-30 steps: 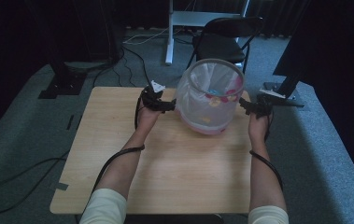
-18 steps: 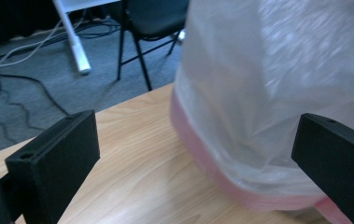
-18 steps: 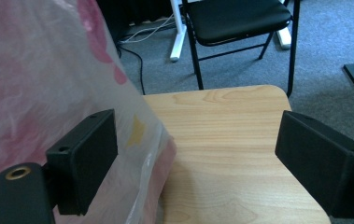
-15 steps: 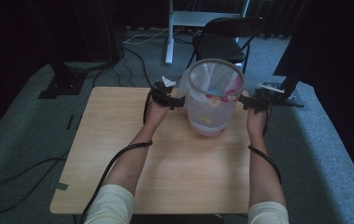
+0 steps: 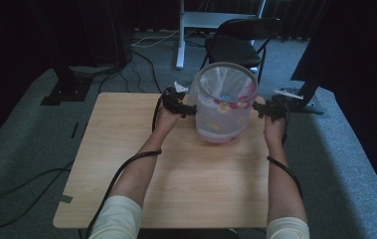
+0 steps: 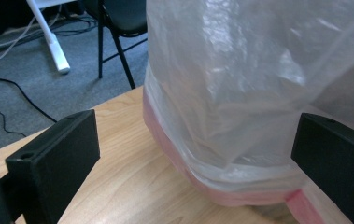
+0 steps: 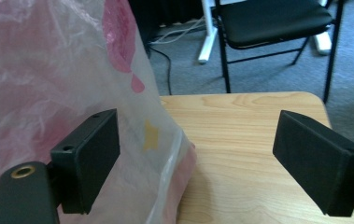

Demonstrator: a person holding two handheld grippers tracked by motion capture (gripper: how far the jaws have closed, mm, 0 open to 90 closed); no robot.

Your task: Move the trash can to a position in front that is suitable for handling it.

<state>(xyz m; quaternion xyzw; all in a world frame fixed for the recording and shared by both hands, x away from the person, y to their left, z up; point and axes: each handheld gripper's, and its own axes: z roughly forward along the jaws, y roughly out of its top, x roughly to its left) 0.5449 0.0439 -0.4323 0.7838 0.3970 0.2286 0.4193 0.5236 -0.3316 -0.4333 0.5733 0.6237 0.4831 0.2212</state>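
Note:
A round bin (image 5: 224, 107) with a grey rim and a pale, pink-printed plastic liner stands at the far middle of the wooden table (image 5: 186, 184). My left gripper (image 5: 188, 110) reaches its left side just below the rim, and my right gripper (image 5: 258, 109) reaches its right side. In the left gripper view the left gripper (image 6: 195, 140) stands open, its jaws wide apart, with the liner bag (image 6: 240, 84) bulging between them. In the right gripper view the right gripper (image 7: 198, 140) is open too, with the bag (image 7: 58, 79) against its left jaw.
A black folding chair (image 5: 243, 37) stands just behind the table's far edge, beside a white desk leg (image 5: 180, 45). Cables (image 5: 22, 189) trail over the grey carpet on the left. A dark stand base (image 5: 295, 97) sits off the table's right far corner.
Both hands have closed in on the bin from either side, the left one shifting right. The bin looks narrower and taller than a second ago.

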